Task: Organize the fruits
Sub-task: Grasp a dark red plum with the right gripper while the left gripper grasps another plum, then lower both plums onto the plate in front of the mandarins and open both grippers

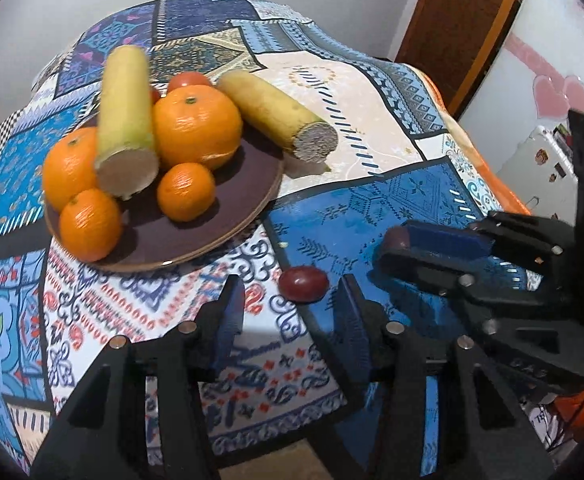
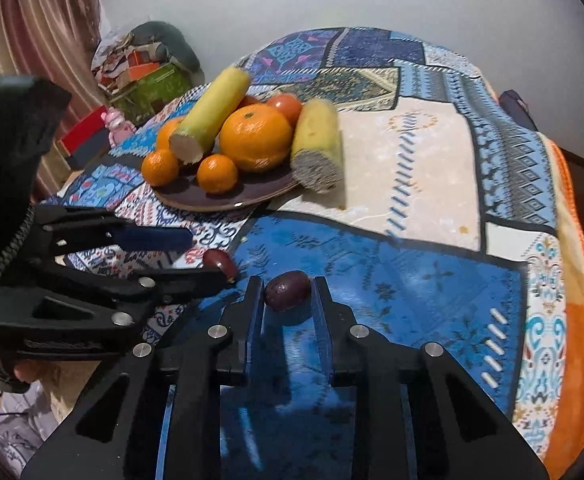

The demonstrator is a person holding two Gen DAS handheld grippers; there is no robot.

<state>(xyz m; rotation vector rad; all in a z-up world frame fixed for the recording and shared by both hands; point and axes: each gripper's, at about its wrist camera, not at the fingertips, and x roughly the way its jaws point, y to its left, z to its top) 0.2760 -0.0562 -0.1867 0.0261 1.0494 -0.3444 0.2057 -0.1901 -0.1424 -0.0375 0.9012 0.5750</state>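
Note:
A brown plate (image 1: 212,224) holds several oranges (image 1: 196,126), a tomato (image 1: 190,79) and a cut banana piece (image 1: 126,120). A second banana piece (image 1: 280,114) leans off its right rim. My left gripper (image 1: 292,300) is open, with a dark red grape (image 1: 303,284) on the cloth just ahead between its fingertips. My right gripper (image 2: 288,292) has a purple grape (image 2: 287,290) between its fingertips; the jaws stand close beside it. The right gripper also shows in the left wrist view (image 1: 395,246), and the left gripper in the right wrist view (image 2: 196,256).
The table wears a blue patterned cloth (image 2: 411,272) with an orange edge (image 2: 579,320) at the right. Boxes and clutter (image 2: 144,68) stand beyond the table's left side. A wooden door (image 1: 463,20) is at the back right.

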